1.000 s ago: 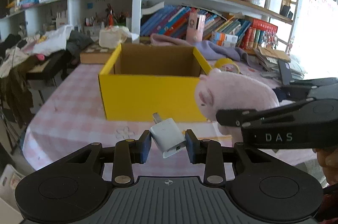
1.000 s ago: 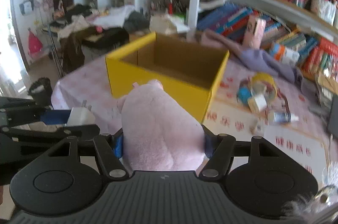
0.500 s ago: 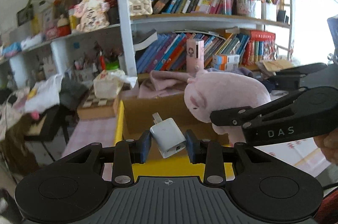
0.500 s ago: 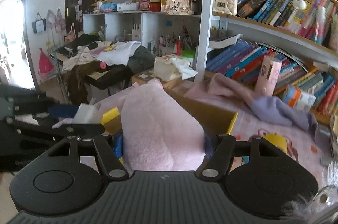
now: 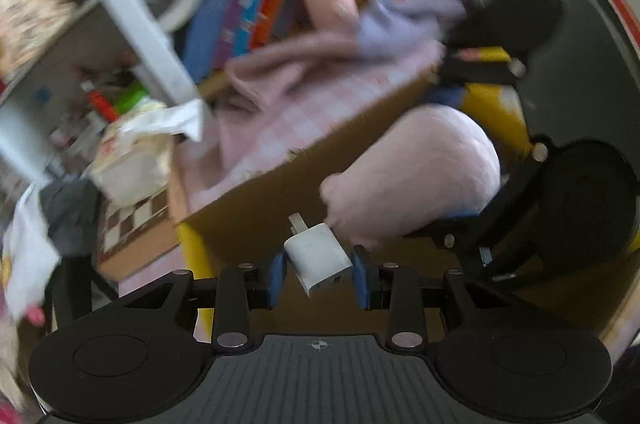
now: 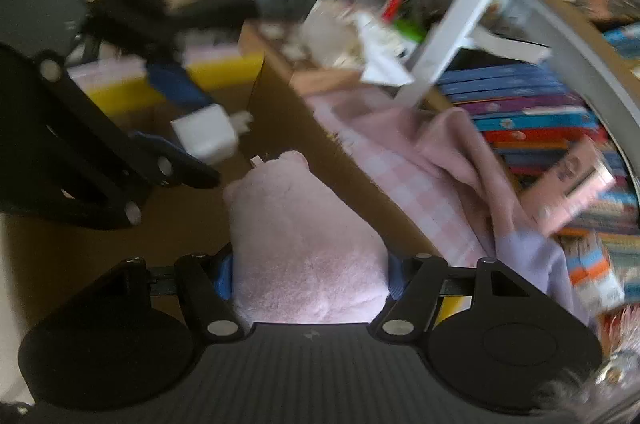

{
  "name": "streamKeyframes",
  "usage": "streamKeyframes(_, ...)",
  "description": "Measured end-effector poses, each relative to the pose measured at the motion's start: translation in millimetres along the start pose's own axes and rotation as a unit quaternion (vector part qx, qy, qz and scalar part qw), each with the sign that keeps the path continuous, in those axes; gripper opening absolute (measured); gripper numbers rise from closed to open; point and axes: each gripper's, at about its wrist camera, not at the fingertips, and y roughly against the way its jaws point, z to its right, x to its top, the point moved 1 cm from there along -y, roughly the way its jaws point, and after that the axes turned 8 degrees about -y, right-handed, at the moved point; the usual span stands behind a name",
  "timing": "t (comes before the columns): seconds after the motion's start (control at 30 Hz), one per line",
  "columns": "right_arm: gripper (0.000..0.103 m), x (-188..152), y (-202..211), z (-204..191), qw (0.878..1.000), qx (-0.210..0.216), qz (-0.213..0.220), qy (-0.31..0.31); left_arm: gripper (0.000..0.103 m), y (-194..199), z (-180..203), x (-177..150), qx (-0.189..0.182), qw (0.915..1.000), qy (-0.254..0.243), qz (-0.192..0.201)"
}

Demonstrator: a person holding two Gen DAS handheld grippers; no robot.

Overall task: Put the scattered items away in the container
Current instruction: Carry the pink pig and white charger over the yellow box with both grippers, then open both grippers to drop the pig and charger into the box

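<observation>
Both loads now hang over the open box (image 5: 248, 208), where a second ago they were short of its front wall. Your left hand-held gripper (image 5: 319, 274) pinches the white charger (image 5: 318, 258); your right hand-held gripper (image 6: 310, 274) squeezes the pink plush toy (image 6: 304, 244). Release looks near.

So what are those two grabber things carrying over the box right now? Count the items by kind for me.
White plug-in chargers: 1, the white charger, clamped in the left tool.
Pink plush toys: 1, the pink plush toy, clamped in the right tool.
Total carried: 2, both over the open yellow cardboard box.
</observation>
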Motion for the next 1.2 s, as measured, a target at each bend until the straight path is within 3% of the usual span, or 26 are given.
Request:
streamKeyframes(0.2,0.066,2.1,-47.3,-2.0,0.993,0.025,-0.074,0.086,0.034,-46.1,-11.3,1.4,-0.032,0.9974,-0.015,-0.063)
streamKeyframes(0.4,0.068,4.2,-58.2,0.1,0.99,0.044,-0.083,0.101,0.034,-55.0,-17.4,-7.5,-0.049,0.9955,-0.005,-0.081)
streamKeyframes(0.47,0.07,4.7,-60.8,-0.9,0.99,0.047,-0.083,0.106,0.04,-51.9,-17.4,-8.3,-0.041,0.9964,-0.003,-0.074)
streamKeyframes(0.63,0.086,10.2,-49.7,-1.5,0.992,0.058,-0.054,0.1,0.065,-37.7,-16.6,-4.8,-0.031,0.9981,0.002,-0.054)
streamKeyframes(0.93,0.088,14.5,8.3,14.3,0.998,0.047,0.017,0.041,0.072,23.0,-19.1,-7.0,0.003,0.9995,0.031,0.007)
streamKeyframes(1.2,0.088,6.7,85.3,26.3,0.994,0.015,0.091,-0.051,0.079,92.6,-8.6,-13.6,0.048,0.9937,0.072,0.072)
